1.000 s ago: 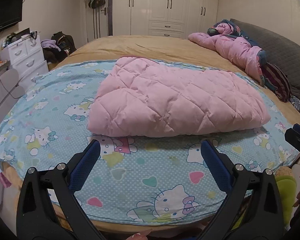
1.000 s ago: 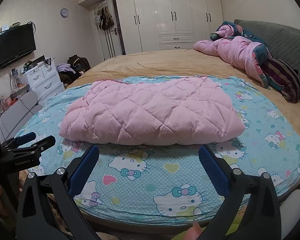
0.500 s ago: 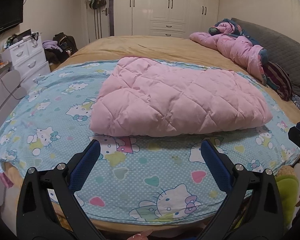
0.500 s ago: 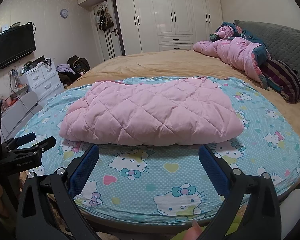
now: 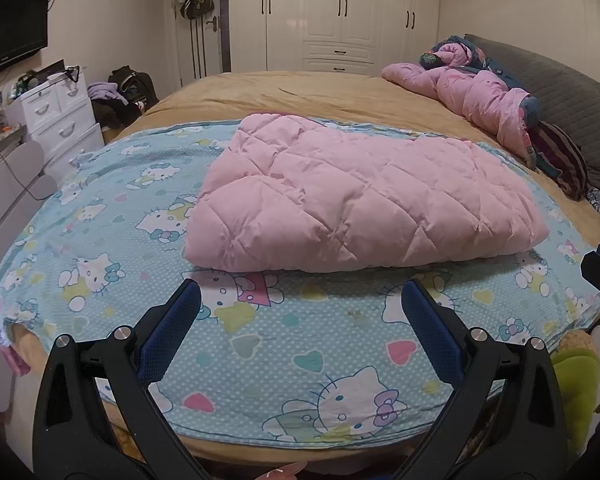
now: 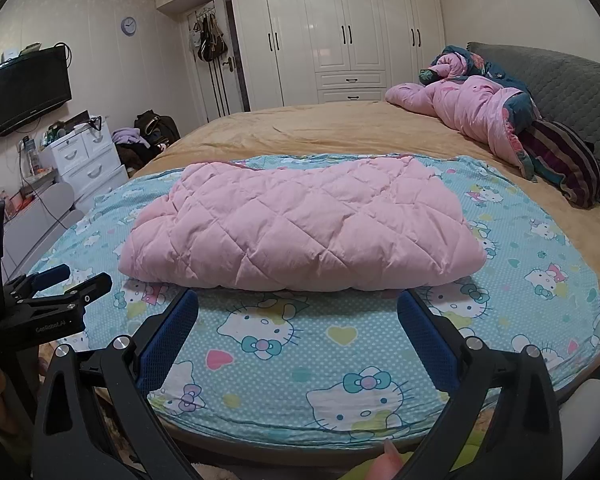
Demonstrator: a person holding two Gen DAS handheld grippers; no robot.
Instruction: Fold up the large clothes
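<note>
- The pink quilted coat [image 5: 352, 204] lies folded into a thick, roughly rectangular bundle on the blue cartoon-cat sheet [image 5: 268, 344], about midway between the sheet's left and right edges and set back from its near edge.
- The left gripper [image 5: 300, 304] hovers over the near edge of the sheet with its jaws spread wide and nothing between them; its blue pads [image 5: 172, 332] are short of the coat's near edge and do not touch it.
- The right gripper [image 6: 298, 312] is likewise spread wide and holds nothing, its tips just short of the coat's near edge above the sheet.
- In the right wrist view the left gripper shows at the sheet's left edge, and small white lettering is printed on its black body; it is too small to read with certainty.
- The sheet covers the foot end of a bed with a tan cover [image 6: 332, 128].
- A rumpled pink duvet [image 6: 476, 108] lies at the bed's far right corner against the grey headboard [image 6: 572, 84].
- A dark television [image 6: 24, 88] hangs on the left wall, a round clock [image 6: 128, 25] further along it.
- White wardrobes [image 6: 340, 32] line the back wall.
</note>
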